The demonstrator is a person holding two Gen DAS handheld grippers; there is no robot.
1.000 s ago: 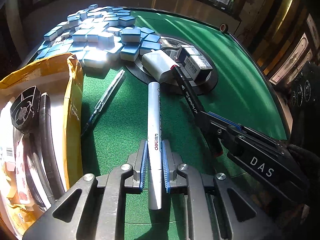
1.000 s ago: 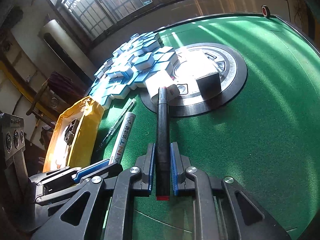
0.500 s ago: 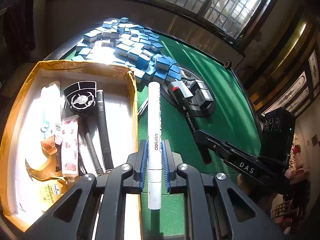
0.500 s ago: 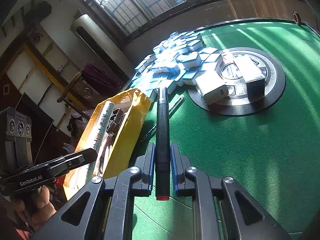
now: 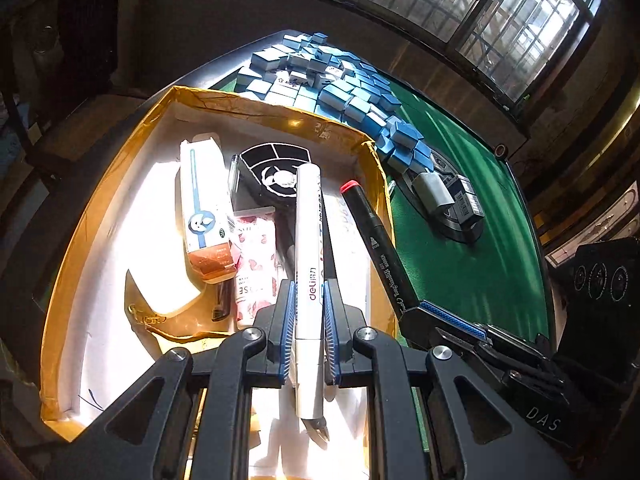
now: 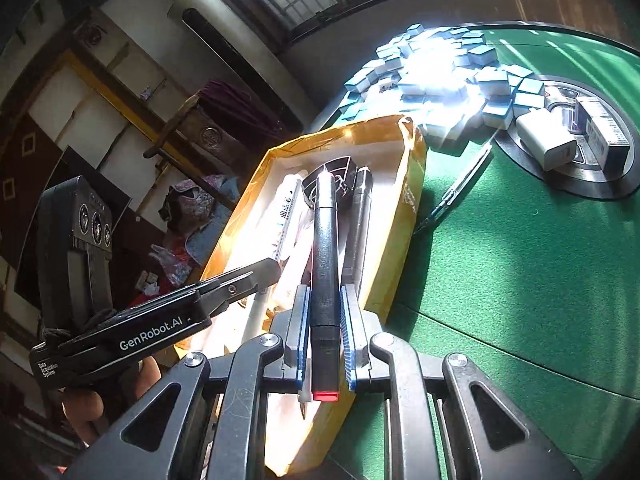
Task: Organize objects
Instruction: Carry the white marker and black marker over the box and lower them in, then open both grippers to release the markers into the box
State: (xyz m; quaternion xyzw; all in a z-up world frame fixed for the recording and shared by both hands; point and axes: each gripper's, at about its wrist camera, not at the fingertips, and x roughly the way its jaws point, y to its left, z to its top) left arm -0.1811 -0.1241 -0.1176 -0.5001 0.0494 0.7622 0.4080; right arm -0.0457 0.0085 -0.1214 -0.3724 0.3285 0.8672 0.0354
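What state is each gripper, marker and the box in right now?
left gripper: shut on the white marker, above the box.
white marker: capped, clamped.
right gripper: shut on the black marker.
black marker: capped, clamped, over the box.
cardboard box: open-topped, partly filled.
pen: lying loose on the green table.

A game room in a home: a green felt bench (image 5: 472,264) with blue tiles (image 5: 340,88), barred windows (image 5: 500,12), a wooden chair (image 6: 208,128).

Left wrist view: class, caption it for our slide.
Left tongs grip a white marker above the yellow cardboard box; right tongs bring a black marker.
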